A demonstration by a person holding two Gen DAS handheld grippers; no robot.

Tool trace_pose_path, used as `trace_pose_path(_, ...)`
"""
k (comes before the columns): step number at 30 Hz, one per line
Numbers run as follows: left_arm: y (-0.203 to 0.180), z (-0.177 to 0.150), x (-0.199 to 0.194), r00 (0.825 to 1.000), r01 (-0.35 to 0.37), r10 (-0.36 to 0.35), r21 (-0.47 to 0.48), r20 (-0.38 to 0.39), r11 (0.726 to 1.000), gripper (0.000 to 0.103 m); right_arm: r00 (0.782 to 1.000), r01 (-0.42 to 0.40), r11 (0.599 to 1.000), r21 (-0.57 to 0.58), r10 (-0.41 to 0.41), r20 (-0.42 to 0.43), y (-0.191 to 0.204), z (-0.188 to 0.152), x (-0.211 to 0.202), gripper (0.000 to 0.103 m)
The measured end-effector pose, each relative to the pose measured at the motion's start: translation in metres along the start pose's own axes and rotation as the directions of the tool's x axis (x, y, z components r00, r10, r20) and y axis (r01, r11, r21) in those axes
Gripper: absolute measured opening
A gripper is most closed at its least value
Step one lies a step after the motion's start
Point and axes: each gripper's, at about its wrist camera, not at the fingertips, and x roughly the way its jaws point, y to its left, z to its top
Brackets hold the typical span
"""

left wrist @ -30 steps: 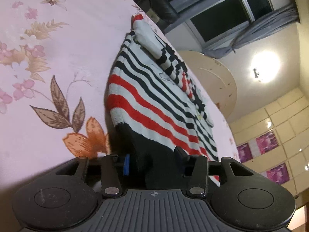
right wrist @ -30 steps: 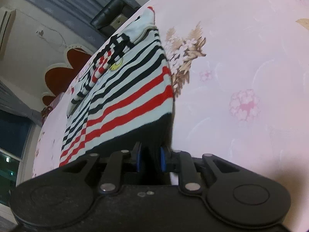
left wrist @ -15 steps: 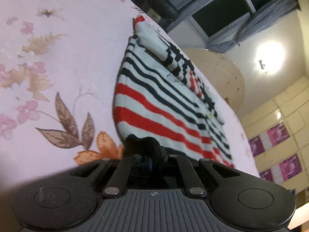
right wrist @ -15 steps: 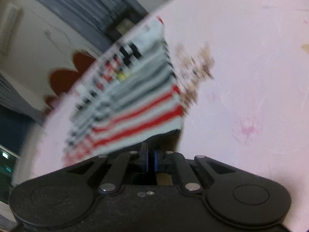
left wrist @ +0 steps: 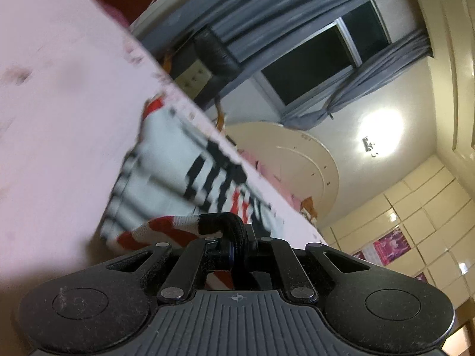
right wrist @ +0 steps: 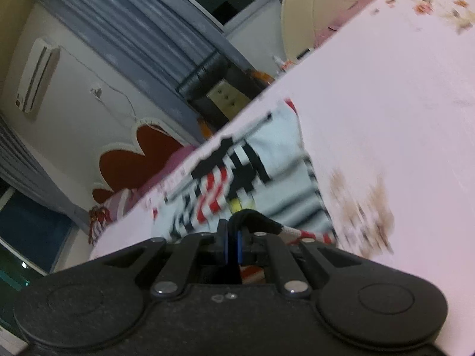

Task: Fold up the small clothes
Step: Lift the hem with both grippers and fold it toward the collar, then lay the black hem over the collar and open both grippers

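The small knitted sweater with black, white and red stripes (left wrist: 178, 184) lies stretched over the pale pink floral bedsheet (left wrist: 59, 112), its ribbed black hem bunched up at the near edge, and the left gripper (left wrist: 234, 247) has its jaws pressed together on that thick black rib, pinching a rolled fold of it at twelve o'clock from the gripper's body. Over on the right wrist view, the right gripper (right wrist: 233, 241) is clamped the same way, blue-edged pads squeezed on a thin fold of the black hem, with a red and white stripe trailing off toward three o'clock. The sweater (right wrist: 252, 178) runs away from both grippers toward twelve o'clock, its blocky black and red pattern smeared by motion blur, a small yellow patch just above the right jaws. The knit looks soft and chunky; the sheet (right wrist: 386, 103) is smooth, with brown blurred flowers at three o'clock in the right view. Around the room: grey pleated curtains (left wrist: 267, 14) frame a dark window (left wrist: 320, 56), a glowing ceiling lamp (left wrist: 380, 133) sits at two o'clock, glossy cream wall tiles (left wrist: 415, 207) at four o'clock. The right view catches a white wall air conditioner (right wrist: 37, 74) at ten o'clock and a dark red flower-shaped headboard (right wrist: 139, 160) at nine.
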Motion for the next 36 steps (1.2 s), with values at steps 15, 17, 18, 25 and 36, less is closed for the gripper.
trace_pose_path(15, 0.03, 0.115, 0.205, 0.979, -0.184, 0.186, 0.032, -0.085, 0.982, 0.006, 0.995, 0.026, 0.998, 0.058, -0.02, -0.096, -0.024, 0.118, 0.205, 0.006)
trace_pose_path(17, 0.039, 0.119, 0.223, 0.975, -0.191, 0.192, 0.023, -0.109, 0.981, 0.006, 0.992, 0.037, 0.997, 0.068, -0.028, -0.121, -0.034, 0.122, 0.232, 0.006)
trace_pose_path(18, 0.044, 0.119, 0.23, 0.974, -0.188, 0.189, 0.024, -0.123, 0.982, 0.006, 0.991, 0.043, 0.997, 0.07, -0.034, -0.132, -0.039, 0.124, 0.244, 0.006)
trace_pose_path(25, 0.056, 0.122, 0.246, 0.991, -0.111, 0.111, 0.011, -0.073, 0.994, 0.05, 0.995, -0.008, 0.998, 0.054, 0.013, -0.102, -0.053, 0.126, 0.272, 0.034)
trace_pose_path(36, 0.027, 0.139, 0.281, 0.939, -0.243, 0.323, 0.434, -0.12, 0.867, 0.055, 0.991, 0.075, 0.956, -0.284, -0.103, -0.083, -0.023, 0.133, 0.275, 0.045)
